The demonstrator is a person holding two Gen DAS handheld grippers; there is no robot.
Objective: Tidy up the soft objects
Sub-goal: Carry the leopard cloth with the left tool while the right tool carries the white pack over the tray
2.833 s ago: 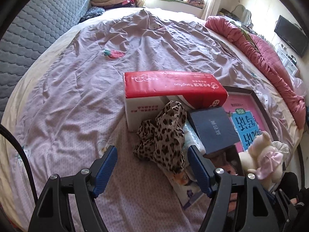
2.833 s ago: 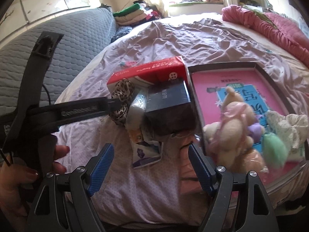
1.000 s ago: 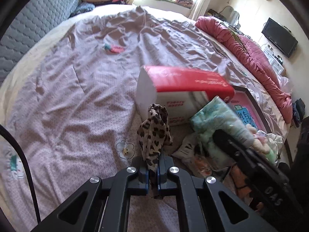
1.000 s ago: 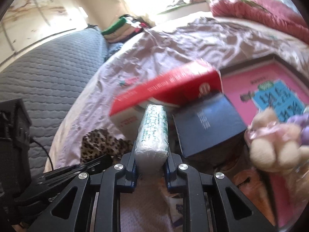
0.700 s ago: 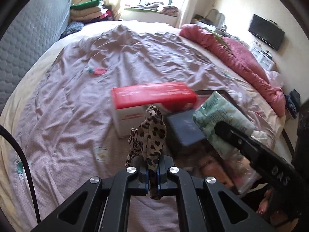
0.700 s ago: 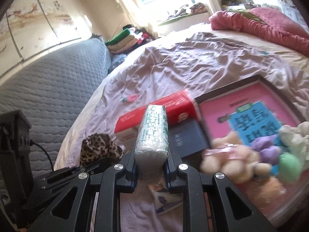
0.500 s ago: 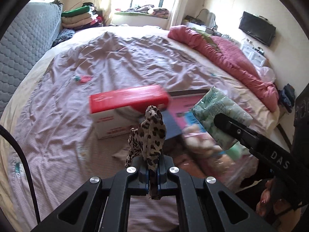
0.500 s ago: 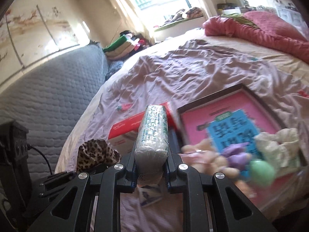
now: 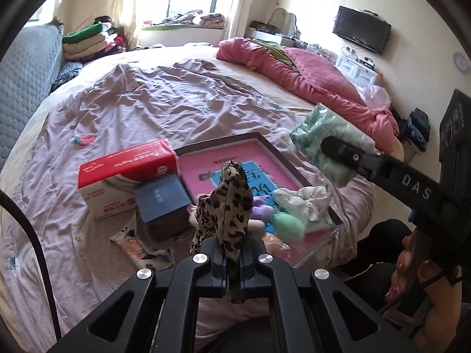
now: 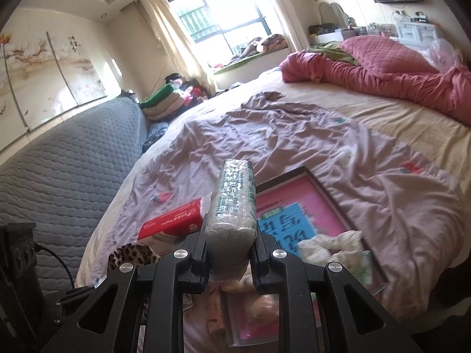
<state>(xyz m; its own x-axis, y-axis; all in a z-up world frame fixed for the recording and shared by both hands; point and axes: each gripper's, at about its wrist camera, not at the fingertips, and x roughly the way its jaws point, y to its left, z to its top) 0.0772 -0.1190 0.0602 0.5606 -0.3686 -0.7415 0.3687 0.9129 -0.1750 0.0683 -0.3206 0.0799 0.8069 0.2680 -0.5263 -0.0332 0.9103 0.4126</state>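
My left gripper (image 9: 232,260) is shut on a leopard-print cloth (image 9: 228,203) and holds it up above the bed, over the near end of a pink-lined box (image 9: 235,158). My right gripper (image 10: 231,254) is shut on a green-white wrapped tissue pack (image 10: 234,203), held in the air above the same box (image 10: 297,200); the pack also shows in the left wrist view (image 9: 326,144). In the box lie a white frilly cloth (image 9: 306,201), a green plush ball (image 9: 287,225) and a purple plush piece (image 9: 262,207).
A red and white tissue carton (image 9: 123,176) and a dark blue booklet (image 9: 162,197) lie left of the box on the mauve sheet (image 9: 141,103). A small printed pack (image 9: 141,247) lies nearer. A pink quilt (image 9: 309,79) runs along the far right.
Both grippers went from open to shut, the left on the leopard cloth, the right on the tissue pack. Both have since lifted and swung right, over the pink box.
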